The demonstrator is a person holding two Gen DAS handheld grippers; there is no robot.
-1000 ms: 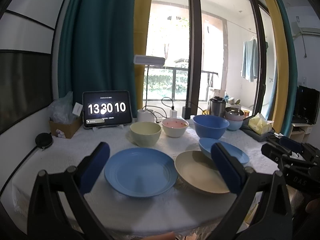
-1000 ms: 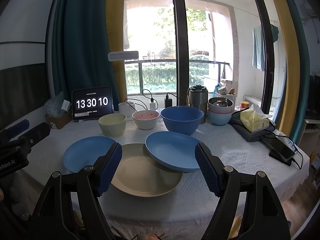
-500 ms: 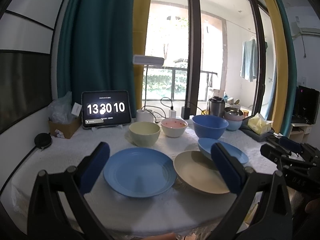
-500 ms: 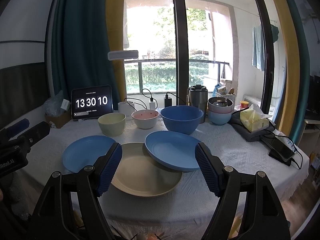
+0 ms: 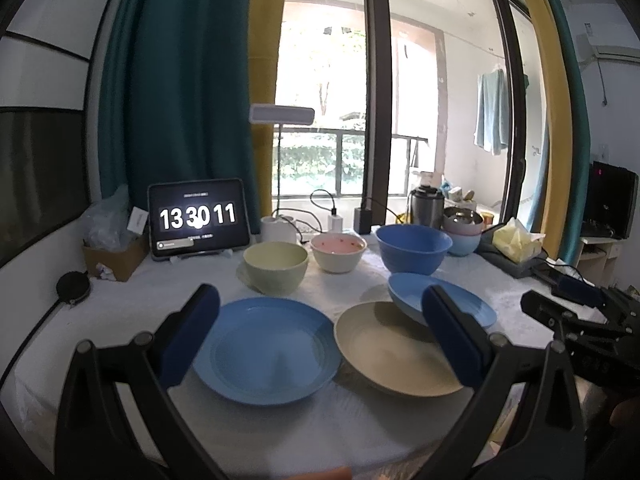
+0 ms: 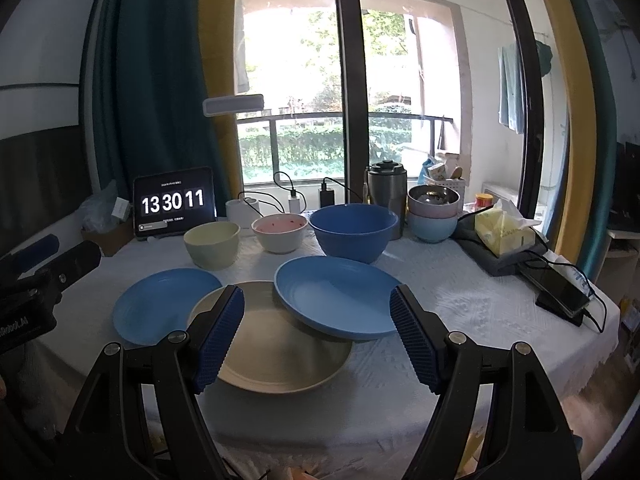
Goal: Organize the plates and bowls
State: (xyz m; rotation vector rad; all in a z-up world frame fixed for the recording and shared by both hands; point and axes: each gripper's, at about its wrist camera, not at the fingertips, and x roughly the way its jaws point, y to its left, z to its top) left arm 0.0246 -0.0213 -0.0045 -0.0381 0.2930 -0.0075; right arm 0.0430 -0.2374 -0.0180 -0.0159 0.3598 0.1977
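I had not picked anything yet; both my left gripper (image 5: 320,340) and right gripper (image 6: 316,334) were wide and empty. Next I judged I must grab the tilted blue plate (image 6: 336,296) leaning on the tan plate (image 6: 276,356).

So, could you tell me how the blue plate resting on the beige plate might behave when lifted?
The tilted blue plate leans on the beige plate, so it may rock or slide when nudged. It looks rigid and smooth-glazed, so probably slippery between fingers and possibly breakable if dropped.

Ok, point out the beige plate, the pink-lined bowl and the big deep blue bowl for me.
Round beige plate (image 6: 280,344): right wrist view, bare centre.
White bowl with pink lining (image 6: 280,226): right wrist view, pink inside.
Large deep blue bowl (image 5: 412,254): left wrist view, outer wall.
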